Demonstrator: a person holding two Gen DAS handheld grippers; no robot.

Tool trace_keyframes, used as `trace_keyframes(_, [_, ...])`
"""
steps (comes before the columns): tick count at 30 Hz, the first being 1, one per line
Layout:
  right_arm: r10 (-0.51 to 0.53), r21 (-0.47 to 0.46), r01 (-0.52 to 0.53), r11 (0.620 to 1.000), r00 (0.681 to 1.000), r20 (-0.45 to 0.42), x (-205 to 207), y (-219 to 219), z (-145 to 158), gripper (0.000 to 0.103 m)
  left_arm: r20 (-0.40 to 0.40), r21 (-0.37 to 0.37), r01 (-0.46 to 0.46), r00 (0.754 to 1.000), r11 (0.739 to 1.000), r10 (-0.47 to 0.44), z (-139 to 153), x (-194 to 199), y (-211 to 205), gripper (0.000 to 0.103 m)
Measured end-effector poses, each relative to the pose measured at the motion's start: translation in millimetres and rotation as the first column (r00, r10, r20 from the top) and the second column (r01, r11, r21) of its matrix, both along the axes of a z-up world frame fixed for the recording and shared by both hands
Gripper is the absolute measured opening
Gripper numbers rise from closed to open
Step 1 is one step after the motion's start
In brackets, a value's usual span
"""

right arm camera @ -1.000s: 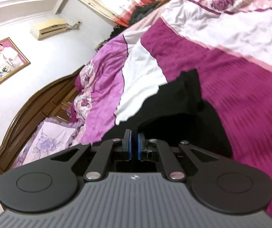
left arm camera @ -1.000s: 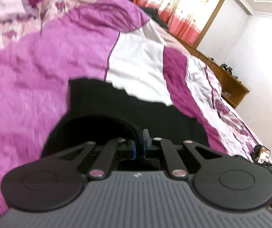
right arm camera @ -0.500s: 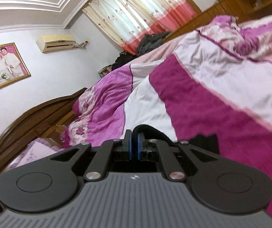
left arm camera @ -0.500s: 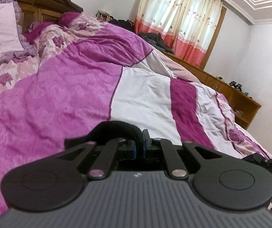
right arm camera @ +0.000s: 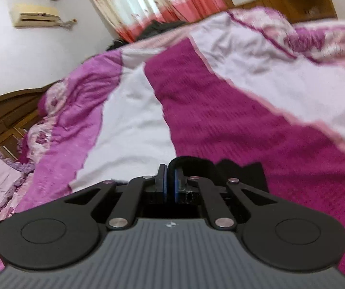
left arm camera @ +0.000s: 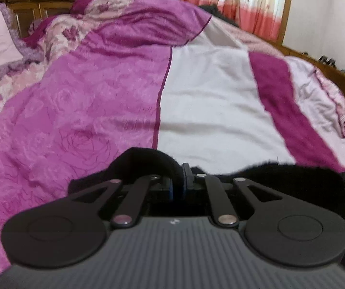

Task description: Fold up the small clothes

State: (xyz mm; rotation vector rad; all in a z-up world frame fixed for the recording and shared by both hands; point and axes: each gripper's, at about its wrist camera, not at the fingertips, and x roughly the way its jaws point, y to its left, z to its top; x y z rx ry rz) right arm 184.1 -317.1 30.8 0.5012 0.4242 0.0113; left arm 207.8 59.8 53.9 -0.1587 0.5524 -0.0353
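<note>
Black garment is hanging pinched by its top edge in both my left gripper and right gripper, over the bed, so I judge I am mid-fold and needing to lay it flat toward the bed's near edge.

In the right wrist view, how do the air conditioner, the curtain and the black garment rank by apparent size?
1. Curtain
2. Black garment, mostly hidden behind the jaws, so unsure
3. Air conditioner
</note>
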Motion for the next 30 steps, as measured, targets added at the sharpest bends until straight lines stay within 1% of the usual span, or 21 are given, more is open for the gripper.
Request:
trace_keyframes(1, [-0.014, 0.008, 0.015, 1.000, 1.000, -0.020, 4.3, -1.8, -7.4, 0.006, -0.015, -0.005, -0.004, 1.000, 1.000, 0.004, -5.3, 4.8, 2.4, 0.011])
trace_keyframes(3, [-0.031, 0.025, 0.032, 0.999, 0.998, -0.046, 12.1, -6.1, -19.3, 0.008, -0.047, -0.018, 0.002, 0.999, 1.000, -0.003, -12.2, 11.5, 6.7, 0.015])
trace_keyframes(4, [-0.029, 0.030, 0.031, 0.999, 0.998, -0.061, 16.1, -8.0, -24.6, 0.013, -0.062, -0.024, 0.000, 0.998, 1.000, -0.001, -16.2, 14.8, 9.9, 0.030])
trace_keyframes(5, [-0.025, 0.037, 0.028, 0.999, 0.997, -0.077, 19.8, -10.1, -30.4, 0.018, -0.068, -0.021, -0.010, 0.998, 1.000, 0.009, -18.4, 15.5, 9.7, 0.049])
trace_keyframes(6, [-0.020, 0.052, 0.024, 0.998, 0.996, -0.082, 22.7, -12.4, -36.1, 0.027, -0.067, -0.017, -0.021, 0.998, 1.000, 0.020, -20.7, 16.6, 11.8, 0.056])
trace_keyframes(7, [-0.016, 0.066, 0.021, 0.998, 0.997, -0.073, 22.5, -14.3, -39.1, 0.032, -0.060, -0.010, -0.029, 0.998, 1.000, 0.029, -22.6, 17.0, 14.3, 0.063])
trace_keyframes(8, [-0.010, 0.074, 0.015, 0.997, 0.998, -0.063, 22.8, -15.0, -40.4, 0.035, -0.056, -0.004, -0.029, 0.998, 1.000, 0.029, -22.6, 16.6, 14.3, 0.064])
trace_keyframes(10, [0.007, 0.076, -0.003, 0.997, 0.999, -0.052, 22.0, -14.7, -39.8, 0.049, -0.061, 0.000, -0.028, 0.998, 1.000, 0.028, -23.3, 18.4, 18.2, 0.064])
trace_keyframes(11, [0.015, 0.071, -0.012, 0.997, 0.999, -0.045, 21.5, -13.7, -38.5, 0.052, -0.063, -0.006, -0.031, 0.998, 1.000, 0.030, -23.1, 18.5, 20.1, 0.064])
trace_keyframes(13, [0.014, 0.054, -0.012, 0.998, 0.999, -0.036, 17.1, -11.2, -33.8, 0.062, -0.066, -0.025, -0.033, 0.997, 0.999, 0.032, -21.2, 16.0, 24.4, 0.064])
trace_keyframes(15, [0.006, 0.043, -0.005, 0.999, 1.000, -0.022, 9.3, -9.7, -25.3, 0.067, -0.066, -0.038, -0.037, 0.997, 0.999, 0.035, -17.2, 11.8, 27.9, 0.064])
trace_keyframes(19, [-0.019, 0.064, 0.019, 0.998, 1.000, 0.006, -15.5, -14.1, -13.1, 0.070, -0.078, -0.026, -0.039, 0.996, 0.999, 0.037, -5.3, -2.0, 31.5, 0.064])
trace_keyframes(22, [-0.035, 0.073, 0.034, 0.997, 0.999, 0.010, -35.0, -20.0, -8.3, 0.072, -0.106, -0.008, -0.034, 0.994, 0.999, 0.033, 2.9, -14.8, 33.0, 0.064])
trace_keyframes(27, [-0.046, 0.009, 0.046, 0.999, 0.999, -0.025, -62.9, -32.5, -2.9, 0.073, -0.162, 0.016, -0.042, 0.986, 0.999, 0.044, 11.3, -36.5, 33.8, 0.064])
trace_keyframes(30, [-0.042, -0.002, 0.042, 0.999, 0.998, -0.047, -76.5, -41.2, -4.7, 0.073, -0.185, 0.033, -0.040, 0.982, 0.999, 0.046, 12.5, -48.6, 31.7, 0.064])
